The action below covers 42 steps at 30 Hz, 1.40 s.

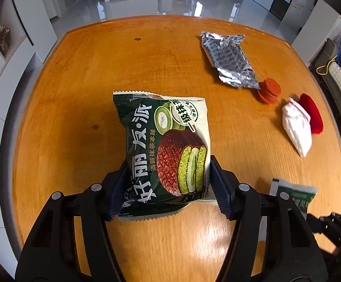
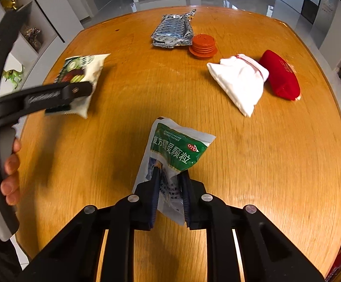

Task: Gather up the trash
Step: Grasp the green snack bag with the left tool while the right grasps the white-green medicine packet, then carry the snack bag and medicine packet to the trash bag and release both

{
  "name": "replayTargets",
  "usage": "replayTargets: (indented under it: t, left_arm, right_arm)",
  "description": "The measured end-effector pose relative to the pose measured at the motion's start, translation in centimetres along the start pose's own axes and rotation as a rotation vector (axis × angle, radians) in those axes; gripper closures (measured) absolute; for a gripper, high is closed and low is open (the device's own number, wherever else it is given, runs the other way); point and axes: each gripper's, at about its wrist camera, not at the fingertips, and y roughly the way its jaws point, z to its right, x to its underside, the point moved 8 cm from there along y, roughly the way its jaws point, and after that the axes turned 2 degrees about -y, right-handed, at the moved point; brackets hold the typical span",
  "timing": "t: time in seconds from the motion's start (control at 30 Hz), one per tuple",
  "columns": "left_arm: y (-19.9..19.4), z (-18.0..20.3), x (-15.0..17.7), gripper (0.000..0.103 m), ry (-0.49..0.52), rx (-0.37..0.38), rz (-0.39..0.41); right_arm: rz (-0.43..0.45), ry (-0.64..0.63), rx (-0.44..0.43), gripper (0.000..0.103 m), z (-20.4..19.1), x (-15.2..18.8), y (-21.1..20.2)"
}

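The left gripper (image 1: 165, 188) clamps a matcha chocolate-pie wrapper (image 1: 163, 150) above the wooden table (image 1: 76, 94). The right gripper (image 2: 170, 197) pinches a green medicine sachet (image 2: 172, 155) (crumpled). Farther off lie a white cloth (image 2: 238, 82), red pouch (image 2: 279, 75), orange discs (image 2: 203, 45) and silver foil packet (image 2: 172, 31).

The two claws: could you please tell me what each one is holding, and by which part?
The left claw grips the dark green matcha pie wrapper by its near end. The right claw pinches the green-and-white medicine sachet by its lower white part.
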Motion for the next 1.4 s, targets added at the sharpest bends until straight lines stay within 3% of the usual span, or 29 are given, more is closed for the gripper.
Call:
replayTargets:
  t: [0.6, 1.03, 1.4]
  left_arm:
    - [-11.6, -5.0, 12.8, 0.042, -0.019, 0.029, 0.109]
    - [-18.0, -14.2, 23.1, 0.042, -0.16, -0.044, 0.164]
    - [-22.2, -24.4, 34.5, 0.042, -0.361, -0.145, 0.185]
  right_arm:
    - [0.065, -0.064, -0.081, 0.087, -5.9, 5.3, -5.5]
    - [0.031, -0.265, -0.167, 0.087, -18.4, 10.9, -5.0]
    - [-0.046, -0.511, -0.27, 0.087, -31.3, 18.0, -3.8]
